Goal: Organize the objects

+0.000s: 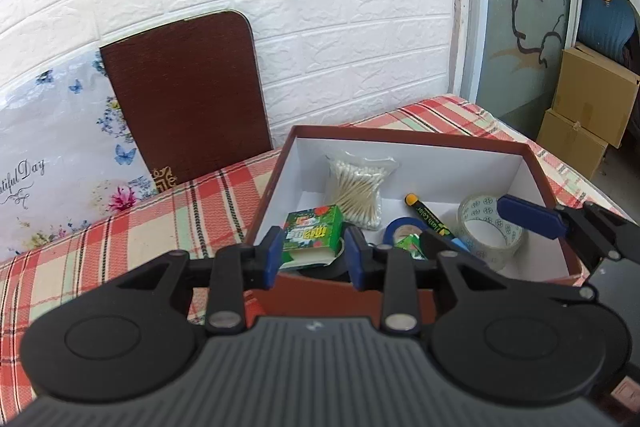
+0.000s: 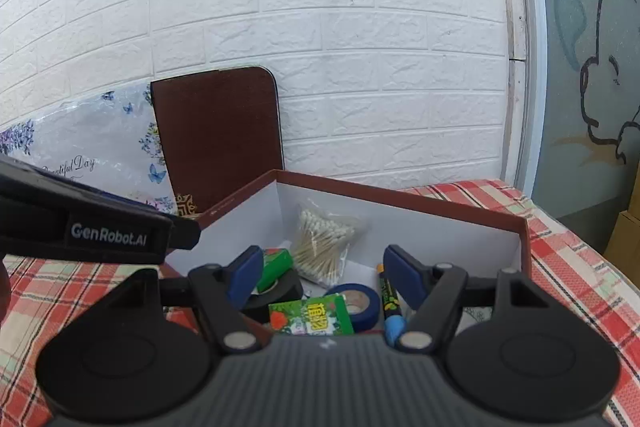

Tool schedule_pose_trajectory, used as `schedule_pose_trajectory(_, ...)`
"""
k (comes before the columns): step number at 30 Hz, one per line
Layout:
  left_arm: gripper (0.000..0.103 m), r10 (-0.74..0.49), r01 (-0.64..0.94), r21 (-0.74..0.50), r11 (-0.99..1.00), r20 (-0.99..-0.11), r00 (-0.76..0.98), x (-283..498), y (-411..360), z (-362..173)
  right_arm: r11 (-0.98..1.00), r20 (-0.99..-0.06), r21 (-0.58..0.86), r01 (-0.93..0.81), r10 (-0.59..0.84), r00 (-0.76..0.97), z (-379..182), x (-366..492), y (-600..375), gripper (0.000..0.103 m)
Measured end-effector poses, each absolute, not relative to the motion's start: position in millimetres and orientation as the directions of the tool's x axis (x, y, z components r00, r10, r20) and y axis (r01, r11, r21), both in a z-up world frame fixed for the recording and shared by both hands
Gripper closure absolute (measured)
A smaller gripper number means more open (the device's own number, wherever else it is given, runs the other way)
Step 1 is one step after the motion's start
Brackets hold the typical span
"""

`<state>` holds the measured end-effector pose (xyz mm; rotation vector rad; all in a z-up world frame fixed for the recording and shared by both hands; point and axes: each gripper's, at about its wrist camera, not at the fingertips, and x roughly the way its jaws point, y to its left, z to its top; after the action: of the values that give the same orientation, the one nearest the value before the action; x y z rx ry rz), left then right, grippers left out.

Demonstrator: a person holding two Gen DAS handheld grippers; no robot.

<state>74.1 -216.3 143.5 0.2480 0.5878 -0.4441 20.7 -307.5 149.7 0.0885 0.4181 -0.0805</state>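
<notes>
Both claws hover with jaws parted and empty over the red-brown cardboard box (image 1: 420, 143) on the checked table (image 1: 120, 227) — the left claw (image 1: 314, 251) above a green packet (image 1: 314, 235), the right claw (image 2: 320, 273) nearby — everything already gathered inside, seemingly tidied.

surface: plaid cloth (image 1: 132, 227) | on it: red box (image 1: 400, 139), brown board (image 1: 184, 99) leaning at wall

A white brick-pattern wall (image 1: 320, 7) fills the upper frame. At left, a dark brown board (image 1: 184, 95) leans against it – a floral plastic-wrapped sheet (image 1: 52, 155) beside it. 2 cardboard boxes (image 1: 588, 107) stack at right.
</notes>
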Motion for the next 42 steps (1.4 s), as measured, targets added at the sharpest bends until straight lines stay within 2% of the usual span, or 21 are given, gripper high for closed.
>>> schedule_pose_trajectory(4,0.062,-0.334,0.458,0.087,0.885,-0.568,0.752,66,-204,146,0.993,-0.404,0.061,0.098,-0.065,0.912,156,11,-299,0.034)
schedule_pose_trajectory(11,0.061,-0.331,0.445,0.09,0.891,-0.542,0.772,47,-182,149,0.992,-0.405,0.069,0.108,-0.071,0.911,162,-6,-290,0.034)
schedule_pose_trajectory(13,0.055,-0.328,0.438,0.094,0.894,-0.528,0.783,41,-176,151,0.99,-0.408,0.078,0.117,-0.075,0.91,161,-11,-287,0.033)
schedule_pose_trajectory(17,0.051,-0.311,0.415,0.112,0.903,-0.498,0.809,27,-159,152,0.982,-0.402,0.128,0.138,-0.076,0.912,158,-26,-284,0.033)
schedule_pose_trajectory(20,0.042,-0.292,0.391,0.117,0.913,-0.482,0.826,17,-146,152,0.973,-0.362,0.179,0.147,-0.074,0.929,164,-47,-280,0.033)
schedule_pose_trajectory(21,0.037,-0.281,0.381,0.128,0.916,-0.474,0.834,12,-142,151,0.97,-0.348,0.194,0.148,-0.073,0.935,166,-53,-278,0.032)
schedule_pose_trajectory(22,0.025,-0.275,0.375,0.137,0.917,-0.465,0.841,8,-139,151,0.967,-0.334,0.209,0.147,-0.071,0.94,169,-60,-276,0.032)
schedule_pose_trajectory(24,0.01,-0.262,0.36,0.153,0.921,-0.442,0.858,0,-133,149,0.961,-0.31,0.233,0.148,-0.071,0.948,174,-70,-271,0.031)
schedule_pose_trajectory(25,0.004,-0.256,0.353,0.162,0.922,-0.431,0.865,-4,-131,149,0.959,-0.301,0.242,0.151,-0.074,0.951,175,-74,-270,0.028)
schedule_pose_trajectory(26,0.003,-0.251,0.349,0.171,0.921,-0.424,0.87,-7,-129,148,0.955,-0.292,0.25,0.159,-0.082,0.953,177,-78,-268,0.026)
schedule_pose_trajectory(27,0.0,-0.245,0.347,0.182,0.92,-0.422,0.873,-10,-126,147,0.951,-0.286,0.26,0.167,-0.09,0.954,177,-81,-267,0.02)
schedule_pose_trajectory(34,0.0,-0.213,0.319,0.156,0.935,-0.474,0.854,-10,-111,137,0.946,-0.293,0.27,0.177,-0.094,0.951,173,-85,-257,0.016)
schedule_pose_trajectory(42,0.0,-0.164,0.282,0.188,0.941,-0.476,0.864,-9,-109,128,0.947,-0.314,0.268,0.176,-0.087,0.945,169,-81,-249,0.011)
